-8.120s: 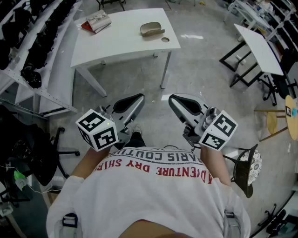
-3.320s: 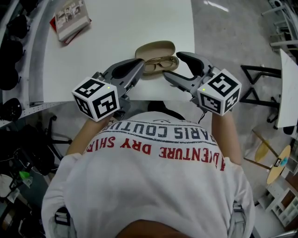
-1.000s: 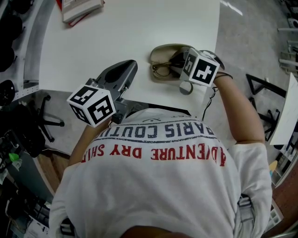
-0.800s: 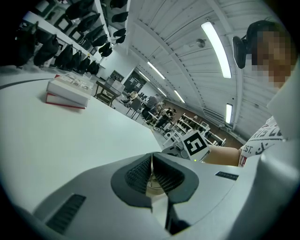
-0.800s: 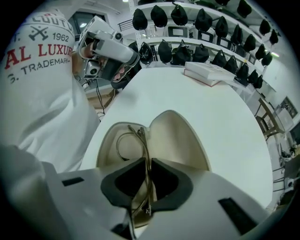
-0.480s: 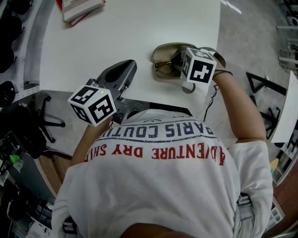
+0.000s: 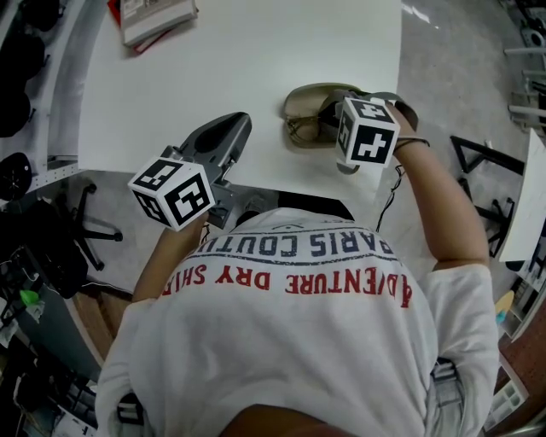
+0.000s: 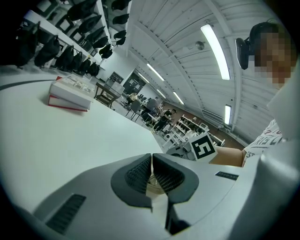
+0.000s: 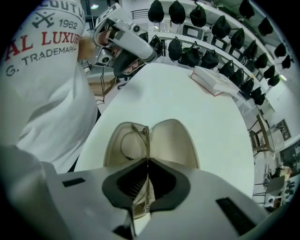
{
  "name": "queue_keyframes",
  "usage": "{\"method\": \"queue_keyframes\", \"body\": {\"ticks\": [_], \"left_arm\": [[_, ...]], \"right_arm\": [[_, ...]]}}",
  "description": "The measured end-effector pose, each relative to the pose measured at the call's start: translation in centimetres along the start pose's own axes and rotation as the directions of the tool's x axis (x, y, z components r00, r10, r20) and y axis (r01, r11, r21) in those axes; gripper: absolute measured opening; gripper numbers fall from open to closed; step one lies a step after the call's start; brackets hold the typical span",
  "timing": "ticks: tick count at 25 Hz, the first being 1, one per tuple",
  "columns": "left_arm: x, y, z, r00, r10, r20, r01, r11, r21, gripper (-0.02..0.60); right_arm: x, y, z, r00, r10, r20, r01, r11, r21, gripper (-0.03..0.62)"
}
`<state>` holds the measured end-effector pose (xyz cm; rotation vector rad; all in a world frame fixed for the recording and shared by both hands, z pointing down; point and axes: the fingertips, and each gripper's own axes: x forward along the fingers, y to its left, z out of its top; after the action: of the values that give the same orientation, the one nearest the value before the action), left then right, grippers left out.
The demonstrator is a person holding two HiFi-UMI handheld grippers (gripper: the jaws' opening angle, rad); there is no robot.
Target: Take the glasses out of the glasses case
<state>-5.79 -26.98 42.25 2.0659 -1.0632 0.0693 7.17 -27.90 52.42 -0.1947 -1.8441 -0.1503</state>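
Observation:
The beige glasses case (image 7: 309, 101) lies open near the front edge of the white table (image 7: 256, 60). In the right gripper view both halves of the case (image 9: 173, 140) show, with the thin-framed glasses (image 9: 132, 140) in the left half. My right gripper (image 9: 147, 161) points steeply down into the case, shut on the glasses' frame. From the head view its marker cube (image 7: 368, 130) hides the jaws. My left gripper (image 7: 232, 128) hovers over the table's front edge, left of the case, shut with nothing in it (image 8: 151, 157).
A red-and-white book (image 7: 153, 17) lies at the table's far left corner, also visible as the book (image 9: 213, 79) in the right gripper view. Racks of dark helmets (image 9: 197, 18) stand beyond the table. The person's white shirt (image 7: 290, 341) fills the lower head view.
The right gripper has rolled a little over the case, its cube turning. The left gripper and the case have stayed put.

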Motion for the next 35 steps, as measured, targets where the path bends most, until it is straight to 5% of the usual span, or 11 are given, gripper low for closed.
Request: {"method": "queue_keyframes", "body": {"ticks": [10, 17, 24, 30, 35], "left_arm": [[-1.9, -1.3, 0.8, 0.999, -0.039, 0.027, 0.038, 0.999, 0.035, 0.035], [-4.0, -3.1, 1.0, 0.996, -0.077, 0.04, 0.073, 0.994, 0.082, 0.035], [-6.3, -5.5, 1.0, 0.991, -0.135, 0.028, 0.129, 0.982, 0.139, 0.035], [-7.6, -8.7, 0.1, 0.974, -0.225, -0.018, 0.225, 0.959, 0.171, 0.035], [-8.8, -11.4, -1.4, 0.952, -0.298, -0.067, 0.306, 0.932, 0.196, 0.035]], "right_arm": [[-4.3, -0.9, 1.8, 0.984, -0.174, 0.028, 0.172, 0.983, 0.064, 0.031], [-9.6, -1.1, 2.9, 0.924, -0.373, 0.077, 0.344, 0.904, 0.255, 0.031], [-15.2, 1.8, 5.4, 0.798, -0.571, 0.192, 0.428, 0.761, 0.488, 0.031], [-19.3, 6.4, 7.0, 0.64, -0.692, 0.333, 0.301, 0.625, 0.721, 0.031], [-20.0, 10.6, 7.6, 0.549, -0.763, 0.342, 0.266, 0.547, 0.794, 0.031]]}}
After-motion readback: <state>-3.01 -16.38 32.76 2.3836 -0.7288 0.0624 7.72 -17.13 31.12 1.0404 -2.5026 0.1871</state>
